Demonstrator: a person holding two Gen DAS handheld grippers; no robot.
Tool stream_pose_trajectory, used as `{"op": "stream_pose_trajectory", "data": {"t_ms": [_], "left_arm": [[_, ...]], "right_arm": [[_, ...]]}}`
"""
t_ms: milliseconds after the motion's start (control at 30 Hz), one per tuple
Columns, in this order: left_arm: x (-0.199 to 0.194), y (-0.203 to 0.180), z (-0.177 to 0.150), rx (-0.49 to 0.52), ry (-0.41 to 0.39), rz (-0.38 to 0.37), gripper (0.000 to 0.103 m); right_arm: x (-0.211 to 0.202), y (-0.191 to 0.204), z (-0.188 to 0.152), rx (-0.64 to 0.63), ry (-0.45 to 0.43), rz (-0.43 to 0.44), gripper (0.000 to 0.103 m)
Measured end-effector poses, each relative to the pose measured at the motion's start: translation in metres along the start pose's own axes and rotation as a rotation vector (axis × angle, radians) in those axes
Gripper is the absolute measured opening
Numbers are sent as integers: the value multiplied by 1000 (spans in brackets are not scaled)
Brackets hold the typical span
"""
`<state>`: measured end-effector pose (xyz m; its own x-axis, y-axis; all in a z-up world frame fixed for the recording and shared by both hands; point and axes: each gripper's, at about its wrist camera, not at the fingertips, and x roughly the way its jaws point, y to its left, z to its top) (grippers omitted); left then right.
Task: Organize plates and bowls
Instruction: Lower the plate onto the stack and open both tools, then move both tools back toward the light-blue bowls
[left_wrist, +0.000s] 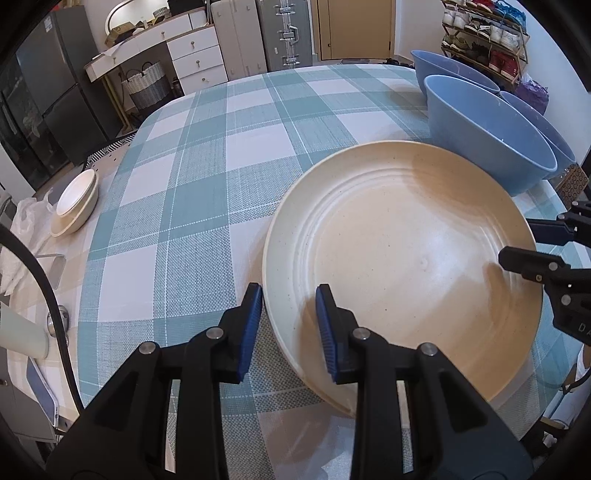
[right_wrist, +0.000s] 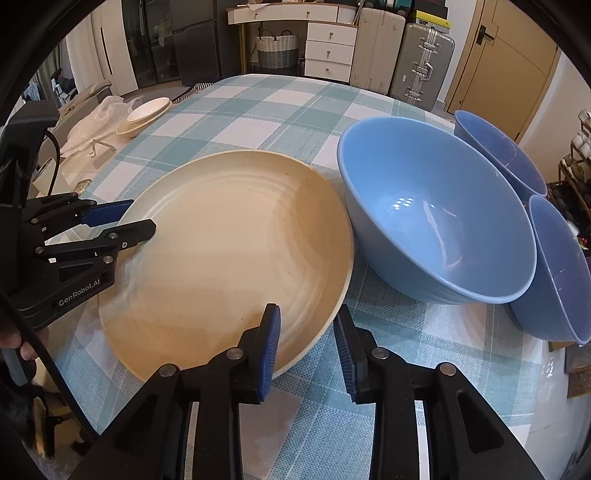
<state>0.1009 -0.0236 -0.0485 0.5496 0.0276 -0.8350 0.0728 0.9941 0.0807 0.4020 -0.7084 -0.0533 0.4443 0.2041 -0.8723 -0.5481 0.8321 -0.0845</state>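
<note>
A large cream plate (left_wrist: 406, 258) (right_wrist: 229, 251) lies on the checked tablecloth (left_wrist: 207, 155). My left gripper (left_wrist: 290, 291) straddles the plate's near-left rim. One blue pad sits outside against the edge and the other over the inside, with a wide gap between them. From the right wrist view this gripper (right_wrist: 142, 218) comes in at the plate's left edge. My right gripper (right_wrist: 306, 310) straddles the near-right rim in the same way, its pads apart and not pressing. It shows at the plate's right edge (left_wrist: 515, 240) in the left wrist view.
Three blue bowls (right_wrist: 436, 206) (right_wrist: 495, 147) (right_wrist: 561, 269) stand just right of the plate, the nearest almost touching it. A stack of small cream dishes (left_wrist: 75, 203) (right_wrist: 147, 110) sits at the far left edge beside a plastic bag (right_wrist: 96, 118). A pale cup (left_wrist: 22, 332) stands at the left.
</note>
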Motion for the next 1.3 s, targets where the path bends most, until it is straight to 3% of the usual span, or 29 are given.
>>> {"op": "stream_pose_trajectory", "data": {"t_ms": [233,333,433,500,733,833,1133,1300], "left_arm": [[1,8,-1,-44,27,-40,30],[-4,12,-2,-70,18,-68,42],[-12,15,0,-85,-3,-84,64],[-21,16,2,-90,-28,-100,73],[-53,13,12,-80,-108,-175,82],[-64,12,17,-88,-131,-184,102],[-100,0,26,-57,-201,-175,101],[-115,-11,34,-27,-229,-173,101]], "right_arm": [[4,2,-1,2,0,22,39],[4,1,-1,8,0,50,47],[3,2,-1,18,-3,88,58],[0,3,-2,22,-13,108,73],[-13,9,-4,12,-53,142,82],[-24,10,-5,2,-81,142,84],[-64,0,-18,24,-168,137,90],[-85,-17,-23,62,-221,130,98]]}}
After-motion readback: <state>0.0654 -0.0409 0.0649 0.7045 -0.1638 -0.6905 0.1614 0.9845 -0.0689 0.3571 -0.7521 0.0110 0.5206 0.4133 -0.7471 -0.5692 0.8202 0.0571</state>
